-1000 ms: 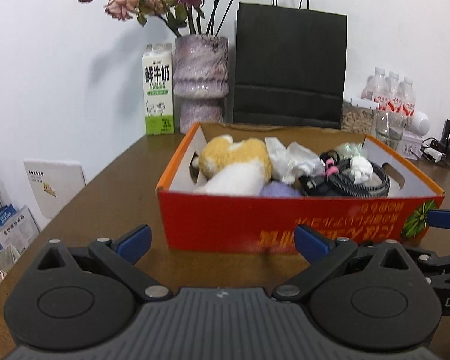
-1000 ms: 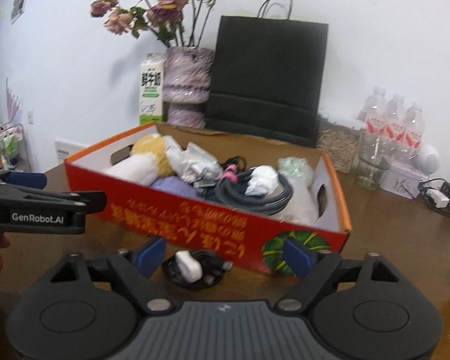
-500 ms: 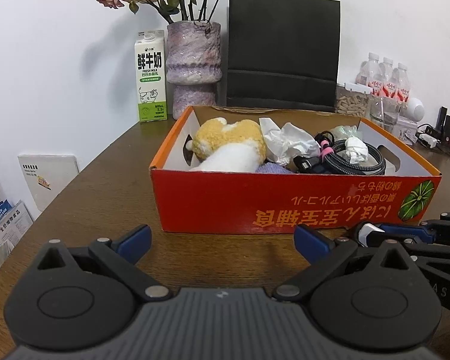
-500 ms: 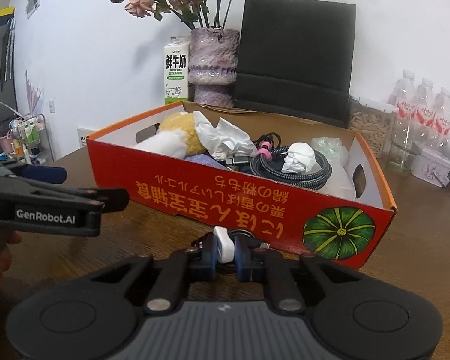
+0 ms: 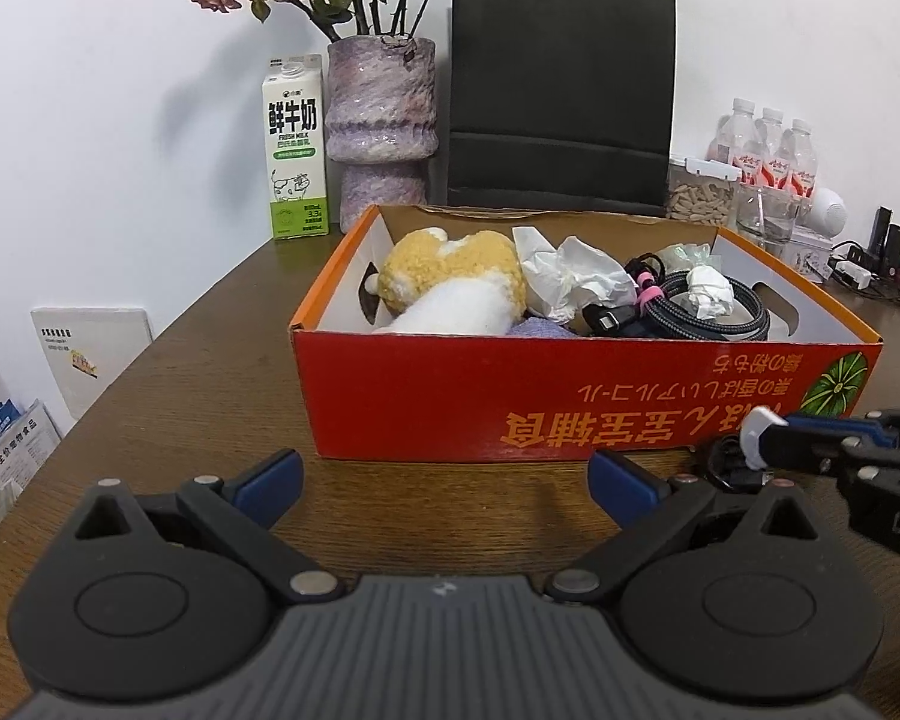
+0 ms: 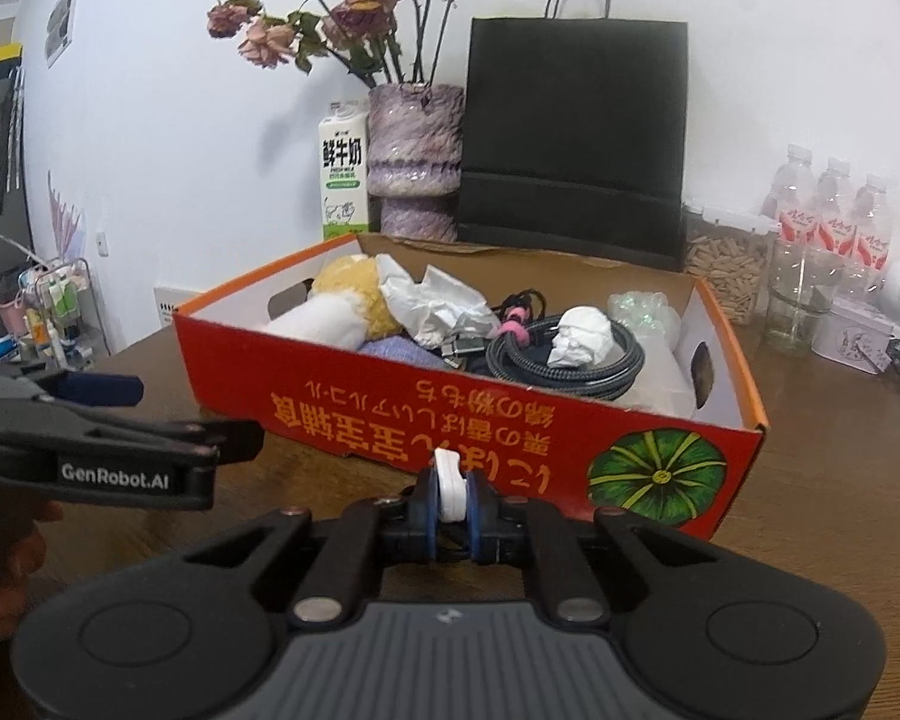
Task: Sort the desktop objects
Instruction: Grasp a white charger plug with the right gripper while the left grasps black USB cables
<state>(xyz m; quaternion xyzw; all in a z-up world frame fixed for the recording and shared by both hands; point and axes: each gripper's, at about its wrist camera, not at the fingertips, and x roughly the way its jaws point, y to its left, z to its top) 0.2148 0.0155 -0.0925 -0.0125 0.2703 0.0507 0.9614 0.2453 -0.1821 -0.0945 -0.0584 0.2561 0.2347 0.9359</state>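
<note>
Picking up is basically done: the white charger (image 6: 448, 483) is clamped in the right hand-held gripper (image 6: 450, 501), while the left hand-held gripper (image 5: 444, 474) is held released. Next, it probably needs to be lifted over the red box's (image 6: 510, 420) wall without the cable getting snagged.

A box (image 5: 570, 396) sits on the table (image 5: 210, 396), before a vase (image 5: 381, 132) and bag (image 5: 561, 96).

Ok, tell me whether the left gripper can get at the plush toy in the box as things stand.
Probably yes: the left gripper is open and empty, the red box has no lid, and the plush toy lies on top at its near-left end.
</note>
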